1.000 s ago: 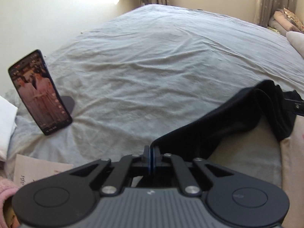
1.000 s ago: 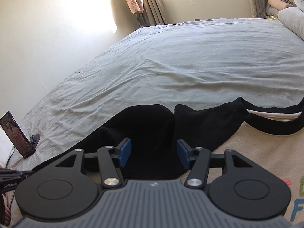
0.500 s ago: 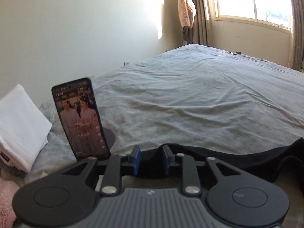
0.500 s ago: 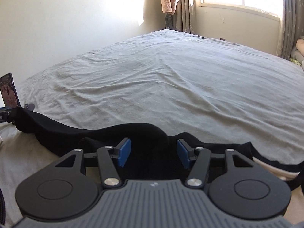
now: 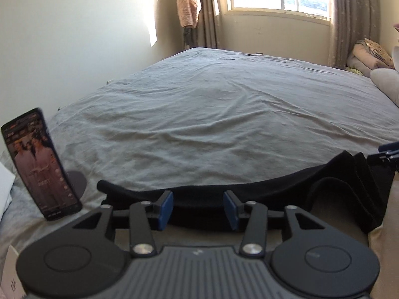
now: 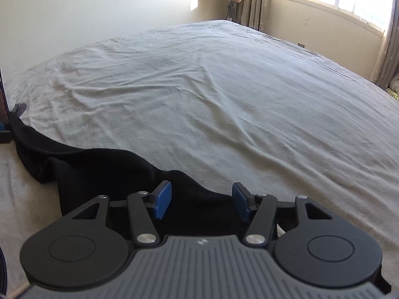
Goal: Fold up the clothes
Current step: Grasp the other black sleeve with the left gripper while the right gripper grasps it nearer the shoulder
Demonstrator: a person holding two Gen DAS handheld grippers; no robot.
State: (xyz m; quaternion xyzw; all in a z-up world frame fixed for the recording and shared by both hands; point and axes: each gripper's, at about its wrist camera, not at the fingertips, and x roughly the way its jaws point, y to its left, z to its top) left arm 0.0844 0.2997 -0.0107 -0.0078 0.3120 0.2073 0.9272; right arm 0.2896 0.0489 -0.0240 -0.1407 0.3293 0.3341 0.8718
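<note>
A black garment (image 5: 274, 189) lies in a long folded band across the near part of the bed, over a beige cloth (image 5: 331, 211). My left gripper (image 5: 198, 208) hovers at the band's left end. Its jaws are opening, and the black cloth lies between and just beyond the blue pads (image 5: 165, 206) without being pinched. My right gripper (image 6: 202, 200) stands open over the black garment (image 6: 104, 167) at its right end, pads apart from the cloth. Each gripper's tip shows at the edge of the other view: right gripper (image 5: 386, 152), left gripper (image 6: 5, 132).
A grey bed sheet (image 5: 224, 124) stretches wrinkled toward the window. A phone (image 5: 40, 164) stands propped on a stand at the left, next to white folded fabric (image 5: 5, 186). Pillows (image 5: 386, 82) lie at the far right. Curtains and a wall close off the back.
The left jaws were shut on the black cloth's edge and have let it go, spreading apart. The cloth has dropped into a flat band. The right gripper stayed open and rolled.
</note>
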